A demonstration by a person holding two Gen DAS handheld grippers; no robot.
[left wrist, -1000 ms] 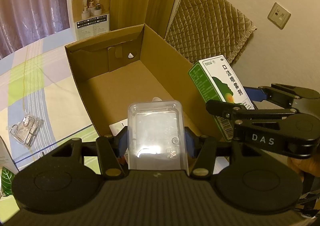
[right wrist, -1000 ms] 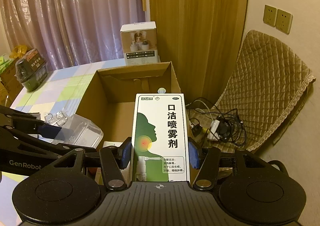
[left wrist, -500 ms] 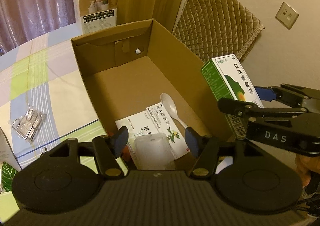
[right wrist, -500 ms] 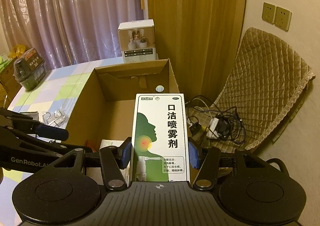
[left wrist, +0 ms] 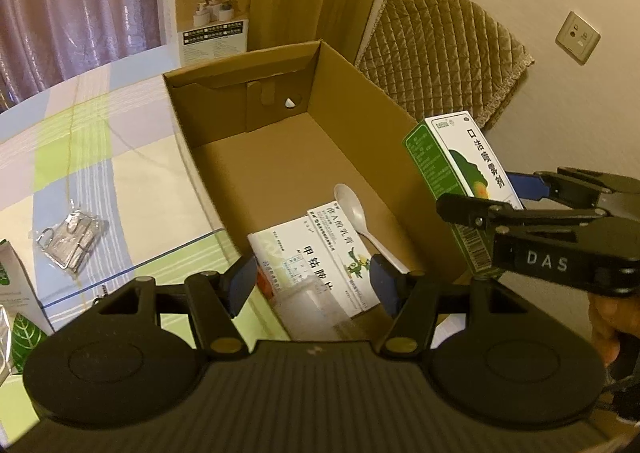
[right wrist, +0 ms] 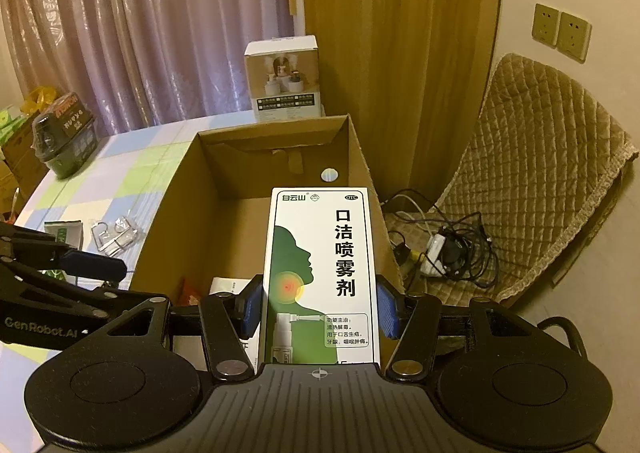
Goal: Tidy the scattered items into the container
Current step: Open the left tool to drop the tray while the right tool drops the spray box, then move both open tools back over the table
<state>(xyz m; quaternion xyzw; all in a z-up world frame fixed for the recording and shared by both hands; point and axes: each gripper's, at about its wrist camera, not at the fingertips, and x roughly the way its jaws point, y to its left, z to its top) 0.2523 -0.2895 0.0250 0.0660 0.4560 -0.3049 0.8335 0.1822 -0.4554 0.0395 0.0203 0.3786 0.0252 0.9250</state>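
the left tongs (left wrist: 314, 281) stand open over the near end of the open brown cardboard box (left wrist: 256, 141), nothing between the blue pads, which have just been spreading; a blurred clear plastic case (left wrist: 310, 303) lies below them on the white medicine cartons (left wrist: 320, 253), beside a white plastic spoon (left wrist: 354, 209), all on the box floor. the right tongs (right wrist: 320, 307) are clamped on a tall white-and-green throat spray carton (right wrist: 320, 273), held upright above the box's right wall, not yet inside. the likely trouble: let go from there, the tall carton could catch the wall's rim and tip outward toward the tangled cables (right wrist: 444, 249) on the floor, or land hard on the spoon. the two tools are near each other, so a hasty swing could knock them together. outside the box, a clear bag of metal hooks (left wrist: 72, 241) waits on the counter (left wrist: 80, 157), covered in a pastel checked cloth. behind are mauve curtains (right wrist: 140, 33), a wooden door (right wrist: 400, 53) and a quilted chair cover (right wrist: 540, 173).
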